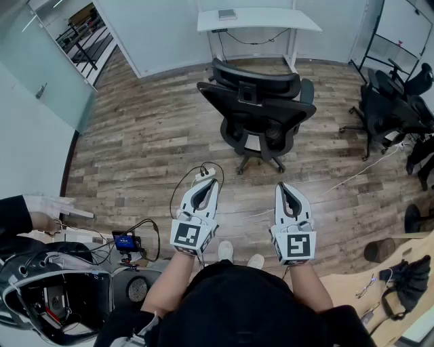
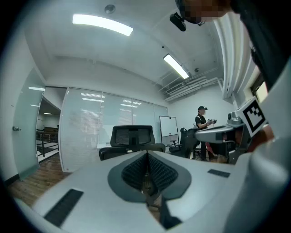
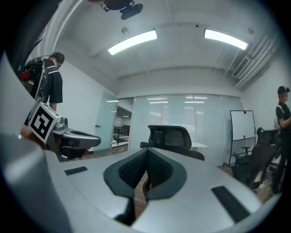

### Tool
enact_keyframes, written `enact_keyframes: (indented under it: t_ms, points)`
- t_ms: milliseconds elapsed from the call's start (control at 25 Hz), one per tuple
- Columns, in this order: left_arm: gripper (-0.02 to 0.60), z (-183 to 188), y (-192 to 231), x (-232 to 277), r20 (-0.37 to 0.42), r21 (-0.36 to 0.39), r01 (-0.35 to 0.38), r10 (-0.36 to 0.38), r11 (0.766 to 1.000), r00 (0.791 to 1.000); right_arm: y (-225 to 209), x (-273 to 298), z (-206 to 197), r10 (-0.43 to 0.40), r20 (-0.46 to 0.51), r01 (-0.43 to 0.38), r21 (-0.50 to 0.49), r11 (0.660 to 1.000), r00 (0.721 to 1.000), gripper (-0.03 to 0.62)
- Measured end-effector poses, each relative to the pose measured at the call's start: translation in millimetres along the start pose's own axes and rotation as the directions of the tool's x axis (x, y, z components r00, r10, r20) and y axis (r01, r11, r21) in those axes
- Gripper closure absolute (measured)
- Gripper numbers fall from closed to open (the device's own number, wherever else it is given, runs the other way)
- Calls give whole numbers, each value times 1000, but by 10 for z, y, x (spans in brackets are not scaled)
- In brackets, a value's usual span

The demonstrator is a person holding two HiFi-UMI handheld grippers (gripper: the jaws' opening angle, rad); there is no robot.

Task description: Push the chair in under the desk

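The black office chair (image 1: 258, 112) is seen standing on the wooden floor (image 1: 149, 135), in front of the white table (image 1: 271, 20) and clear of it, not under the tabletop. Its mesh back and headrest are turned toward the person, and its star base rests on the floor boards. A small flat object (image 1: 227, 13) is seen on the table, and a dark cable (image 1: 254, 41) hangs beneath it.

Nearer the person, the left hand-held gripper (image 1: 210, 183) and the right hand-held gripper (image 1: 282, 188) are held side by side above the floor, both pointed at the chair and well apart from it. In each gripper view the ribbed pads are pressed together with nothing between them, so both are closed and empty, and the chair's headrest is framed just above the jaws. The person's light shoes (image 1: 226, 251) are seen below, between the two grippers.

Further out, several other black chairs (image 1: 386, 108) are grouped at the right, and a white cord (image 1: 359, 173) trails across the floor toward them. At the left edge, another person's hand (image 1: 42, 207) is seen near some equipment. A whiteboard (image 2: 168, 125) and a standing person (image 2: 201, 120) are shown in the left gripper view.
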State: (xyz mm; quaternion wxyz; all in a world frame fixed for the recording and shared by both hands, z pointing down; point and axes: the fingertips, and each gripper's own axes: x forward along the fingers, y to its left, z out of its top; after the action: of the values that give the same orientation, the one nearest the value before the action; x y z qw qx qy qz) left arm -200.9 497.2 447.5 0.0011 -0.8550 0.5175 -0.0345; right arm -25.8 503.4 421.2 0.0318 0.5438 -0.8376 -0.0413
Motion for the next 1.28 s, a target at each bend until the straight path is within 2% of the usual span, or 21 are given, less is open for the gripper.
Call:
enact_keyframes:
  t_ms: [160, 480, 520, 560, 600, 640, 840, 1120, 1280]
  points:
    - [568, -65, 22, -24, -4, -3, 10, -10, 1000, 1000, 80, -34, -140, 4, -19, -4, 20, 1000, 1000, 592]
    - [564, -211, 257, -114, -15, 20, 12, -12, 1000, 1000, 133, 73, -145, 0, -7, 1, 46, 999, 1000, 589]
    - [520, -225, 299, -101, -19, 26, 12, -11, 1000, 1000, 149, 97, -158, 3, -11, -2, 32, 999, 1000, 588]
    - [440, -233, 336, -82, -21, 31, 13, -12, 999, 1000, 169, 119, -170, 11, -17, -10, 16, 1000, 1000, 585]
    - [373, -233, 372, -60, -20, 35, 16, -16, 999, 1000, 194, 140, -184, 22, -26, -22, 1, 1000, 999, 545]
    - [337, -232, 410, -36, -19, 36, 21, -20, 999, 1000, 223, 165, -198, 34, -35, -34, -12, 999, 999, 506]
    - [233, -310, 573, 112, -44, 44, 70, -68, 997, 997, 373, 349, -284, 67, -76, -72, -54, 996, 995, 383]
    - [179, -246, 872, 362, -69, 115, 137, -129, 984, 989, 339, 709, -301, 17, -124, -29, -96, 995, 992, 257]
    - [155, -287, 919, 533, -80, 184, 188, -176, 965, 981, 280, 845, -332, -2, -136, -22, -171, 985, 991, 213]
